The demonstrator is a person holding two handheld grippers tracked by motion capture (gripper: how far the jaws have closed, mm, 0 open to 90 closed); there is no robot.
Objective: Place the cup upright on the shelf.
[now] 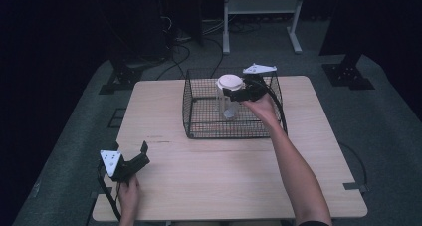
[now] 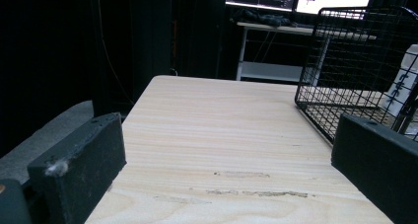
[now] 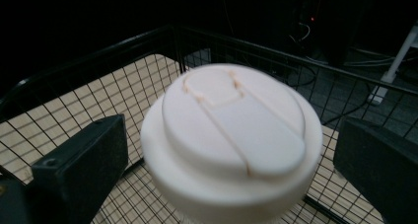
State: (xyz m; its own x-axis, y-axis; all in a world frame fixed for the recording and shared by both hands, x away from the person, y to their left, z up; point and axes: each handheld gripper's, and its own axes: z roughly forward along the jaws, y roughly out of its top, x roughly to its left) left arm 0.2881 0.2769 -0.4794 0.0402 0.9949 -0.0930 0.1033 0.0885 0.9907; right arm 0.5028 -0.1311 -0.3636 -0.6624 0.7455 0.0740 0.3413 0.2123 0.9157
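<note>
Tabletop [image 1: 209,176] of pale wood is seen from above, and a black wire basket [image 1: 199,131] stands on it toward 12 o'clock. Inside the basket a clear jar [image 1: 226,104] with a white lid [image 1: 229,81] is kept upright, near the middle of the basket. The right tongs [image 1: 234,94] are reached into the basket from 3 o'clock, at the height of the lid. In the right gripper view the lid [image 3: 231,140] is placed between the two black jaws, which are held apart with a gap on each side of it, so the lid is not clamped. Whether the jar rests on the basket floor cannot be told.

The left tongs [image 1: 142,154] are held low over the tabletop at about 8 o'clock, well apart from the basket. Their jaws are spread wide and nothing is between them; in the left gripper view bare wood [image 2: 222,135] is seen there, and the basket [image 2: 345,66] appears toward 2 o'clock.
</note>
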